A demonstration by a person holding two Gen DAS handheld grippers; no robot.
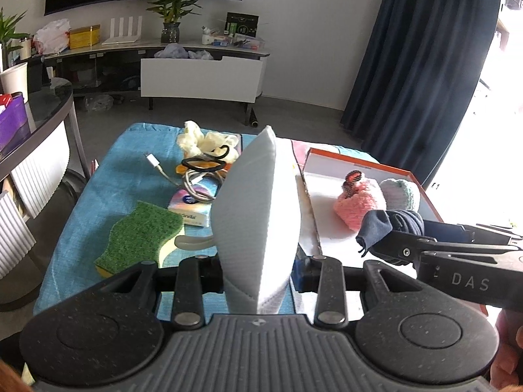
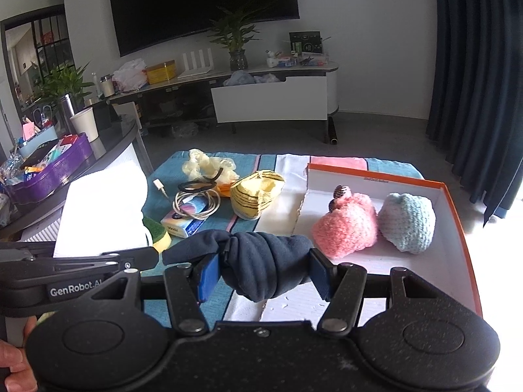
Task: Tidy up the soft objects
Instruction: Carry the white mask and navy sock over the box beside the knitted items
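Living-room table: box holds pink and blue knit bundles; right claw grips navy sock roll, left claw pinches white mask; yellow sock, gloves, sponge remain.

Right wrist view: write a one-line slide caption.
Right tool grips a rolled navy sock near the orange-rimmed box holding pink and blue knits.

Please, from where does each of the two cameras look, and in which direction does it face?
Left wrist: on the left gripper, facing forward and down over the table; its fingers pinch a white mask; the right gripper enters at right.
Right wrist: on the right gripper, facing likewise; it clamps a navy sock bundle; the left gripper and a hand show at left.
Shared: orange-edged box, pink knit item, green sponge, television wall.
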